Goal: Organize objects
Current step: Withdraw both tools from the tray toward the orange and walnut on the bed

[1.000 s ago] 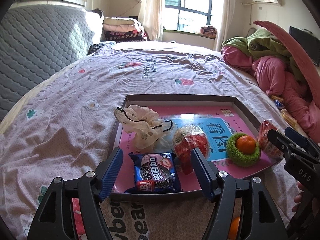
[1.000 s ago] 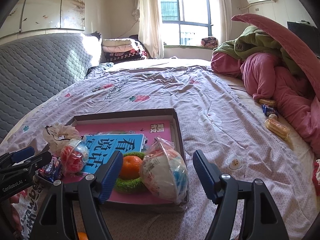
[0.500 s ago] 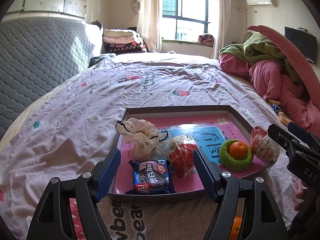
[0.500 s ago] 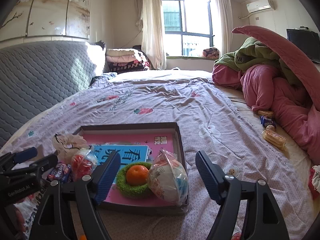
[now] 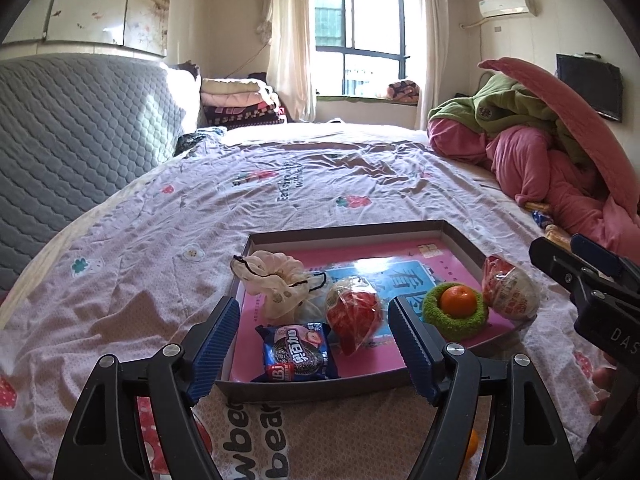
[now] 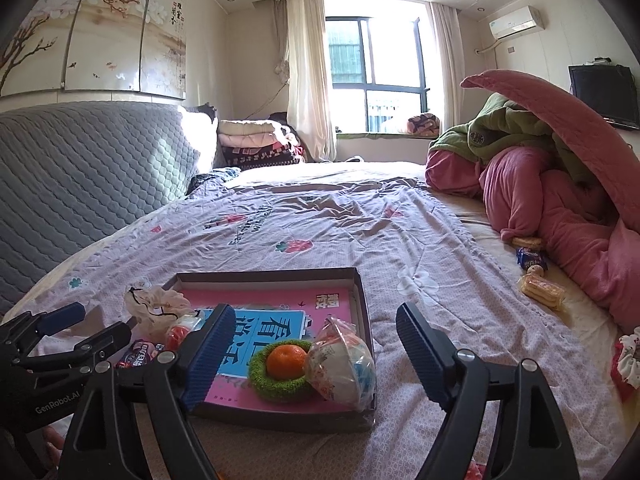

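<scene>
A shallow grey tray (image 5: 348, 229) with a pink and blue book inside lies on the bed. It holds a cream scrunchie (image 5: 276, 282), a blue cookie packet (image 5: 296, 353), a wrapped red ball (image 5: 352, 312), an orange (image 5: 458, 301) in a green ring and a wrapped egg-shaped toy (image 5: 510, 289). My left gripper (image 5: 314, 350) is open and empty, above the tray's near edge. My right gripper (image 6: 316, 354) is open and empty, over the tray's (image 6: 362, 292) near right corner, above the orange (image 6: 285, 361) and wrapped toy (image 6: 342, 364).
Snack packets (image 6: 540, 290) and a blue packet (image 6: 530, 260) lie on the bed to the right, beside a heap of pink and green quilts (image 6: 560, 184). A grey padded headboard (image 6: 80, 176) runs along the left. A red scrunchie (image 6: 628, 364) lies at the far right.
Both grippers have drawn back and risen, so the tray looks smaller and farther. Both stay open. Nothing in the tray has moved.
</scene>
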Available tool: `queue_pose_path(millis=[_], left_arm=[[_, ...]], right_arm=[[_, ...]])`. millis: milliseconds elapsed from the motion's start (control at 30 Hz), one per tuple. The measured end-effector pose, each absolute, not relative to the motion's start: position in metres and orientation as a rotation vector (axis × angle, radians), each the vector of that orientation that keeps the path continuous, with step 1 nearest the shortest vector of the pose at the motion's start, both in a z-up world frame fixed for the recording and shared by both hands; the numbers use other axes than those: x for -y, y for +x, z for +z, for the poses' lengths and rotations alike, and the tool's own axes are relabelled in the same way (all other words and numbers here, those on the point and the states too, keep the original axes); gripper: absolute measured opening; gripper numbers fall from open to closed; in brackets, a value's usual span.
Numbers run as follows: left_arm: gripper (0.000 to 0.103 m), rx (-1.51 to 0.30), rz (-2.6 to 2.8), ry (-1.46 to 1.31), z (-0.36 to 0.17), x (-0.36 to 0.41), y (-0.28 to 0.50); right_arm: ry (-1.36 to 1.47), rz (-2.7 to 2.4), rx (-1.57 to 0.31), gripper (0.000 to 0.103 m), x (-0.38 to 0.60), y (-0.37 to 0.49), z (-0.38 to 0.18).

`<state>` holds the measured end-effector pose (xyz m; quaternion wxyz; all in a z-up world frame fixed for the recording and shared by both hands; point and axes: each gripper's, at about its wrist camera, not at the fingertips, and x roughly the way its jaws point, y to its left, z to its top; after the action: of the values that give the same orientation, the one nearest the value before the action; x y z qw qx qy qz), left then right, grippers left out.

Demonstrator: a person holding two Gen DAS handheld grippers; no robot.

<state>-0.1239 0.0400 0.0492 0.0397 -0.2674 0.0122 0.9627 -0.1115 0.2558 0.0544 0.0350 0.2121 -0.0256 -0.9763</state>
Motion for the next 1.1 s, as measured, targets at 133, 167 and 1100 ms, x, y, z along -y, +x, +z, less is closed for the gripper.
queue_pose_path(millis=[133, 167, 1100], left_arm=[[0.078, -0.060, 2.945, -0.806, 0.051, -0.042, -0.114], [0.078, -0.062, 2.945, -0.810, 0.051, -0.043, -0.112], [0.078, -0.048, 2.925, -0.880, 0.043, -0.049, -0.077]], right_arm=[[0.639, -2.989, 0.092, 0.082, -0.253, -0.104, 0.056], [0.636, -2.988, 0.088, 0.082, -0.252, -0.102, 0.057], [0.633, -2.952, 0.077, 0.083, -0.250, -0.050, 0.057]])
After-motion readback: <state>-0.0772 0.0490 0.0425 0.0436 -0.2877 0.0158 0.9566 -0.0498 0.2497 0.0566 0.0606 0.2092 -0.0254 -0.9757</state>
